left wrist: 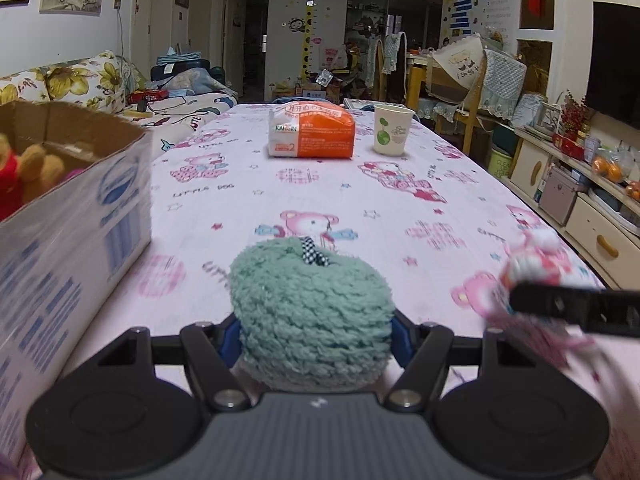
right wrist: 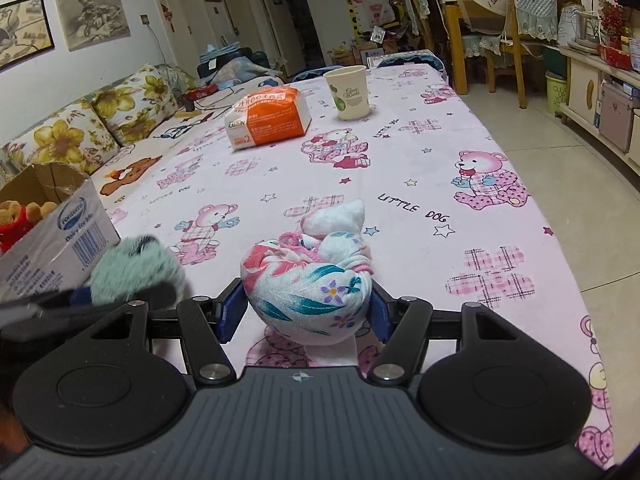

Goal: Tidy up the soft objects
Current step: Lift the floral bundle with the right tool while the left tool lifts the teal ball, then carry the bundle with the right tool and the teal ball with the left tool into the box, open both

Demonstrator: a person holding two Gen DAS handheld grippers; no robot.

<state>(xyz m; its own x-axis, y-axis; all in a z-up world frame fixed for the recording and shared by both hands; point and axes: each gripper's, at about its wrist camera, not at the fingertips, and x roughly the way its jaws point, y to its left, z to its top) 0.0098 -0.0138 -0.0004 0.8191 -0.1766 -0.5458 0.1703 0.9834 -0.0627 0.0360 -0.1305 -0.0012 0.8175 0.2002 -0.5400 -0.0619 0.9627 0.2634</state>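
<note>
Gripping a teal fuzzy bundle [left wrist: 312, 312] between your left gripper [left wrist: 316, 334] pads; your right gripper [right wrist: 306, 314] clamps a floral cloth bundle [right wrist: 308, 284]. Cardboard box [left wrist: 72, 216] sits left of the left jaws, tissue pack [left wrist: 312, 130] and paper cup [left wrist: 392, 129] far ahead.

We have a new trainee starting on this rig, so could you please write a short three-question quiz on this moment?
1. True or false: the left gripper is closed on the fluffy green ball.
2. What does the right gripper hold? A) paper cup B) knotted floral cloth bundle C) orange tissue pack
3. Fill in: a stuffed toy in red already lies in the ______.

Key:
1. True; the blue pads press both of its sides.
2. B, the knotted floral cloth bundle; the paper cup and orange tissue pack stand farther up the table.
3. cardboard box.
</note>
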